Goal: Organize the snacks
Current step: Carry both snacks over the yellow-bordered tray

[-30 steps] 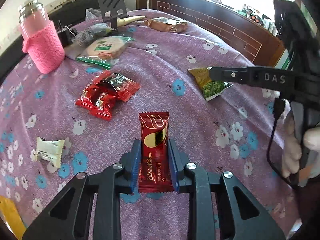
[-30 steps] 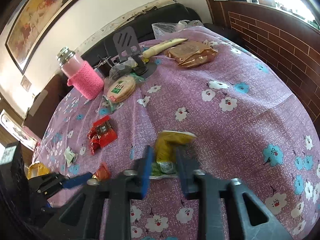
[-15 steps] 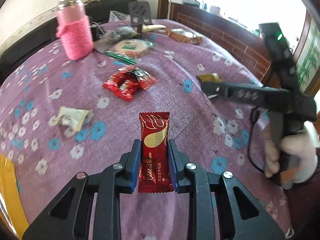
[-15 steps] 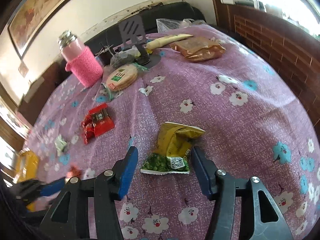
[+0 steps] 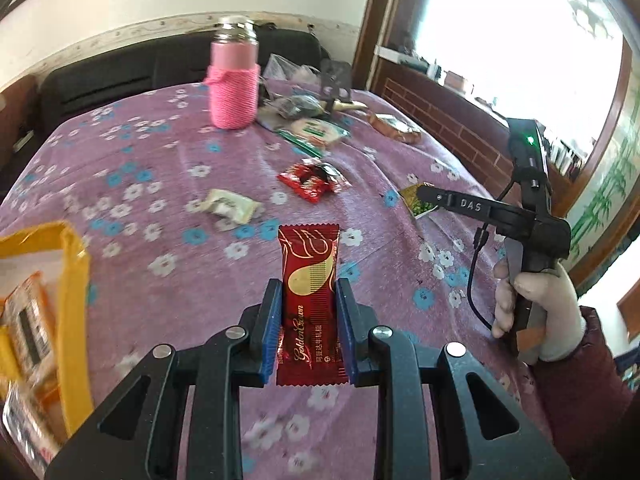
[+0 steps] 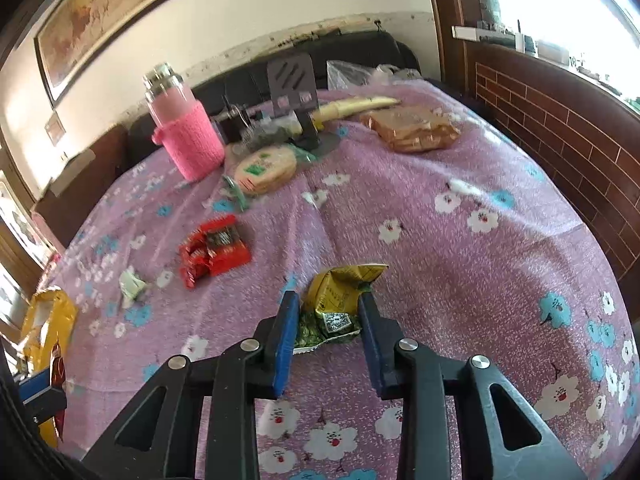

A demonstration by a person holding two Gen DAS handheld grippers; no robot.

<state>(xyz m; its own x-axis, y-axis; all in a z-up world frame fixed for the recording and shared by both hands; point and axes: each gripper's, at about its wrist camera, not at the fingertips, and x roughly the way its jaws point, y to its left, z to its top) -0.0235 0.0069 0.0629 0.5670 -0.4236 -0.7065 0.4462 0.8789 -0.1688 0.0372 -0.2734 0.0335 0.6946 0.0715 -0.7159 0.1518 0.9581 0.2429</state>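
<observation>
My left gripper [image 5: 307,308] is shut on a red Golden Crown snack bar [image 5: 310,304], held upright above the purple flowered tablecloth [image 5: 160,184]. A yellow bag [image 5: 74,312] with packets inside sits at the left edge. My right gripper [image 6: 330,320] is partly closed around a yellow-green snack packet [image 6: 340,296] lying on the cloth; its pads [image 6: 289,328] stand beside the packet. The right gripper also shows in the left wrist view [image 5: 476,206]. Red candy packs [image 6: 212,250] and a small white packet [image 6: 132,282] lie further left.
A pink-sleeved bottle [image 6: 184,136], a round cracker pack [image 6: 264,170], a brown biscuit pack [image 6: 412,128], a phone stand [image 6: 296,92] and a cream tube [image 6: 356,106] stand at the far side. A brick wall [image 6: 560,128] runs along the right.
My left gripper swung left with the red bar, bringing the yellow bag into view. My right gripper's jaws narrowed around the yellow-green packet after having opened wide.
</observation>
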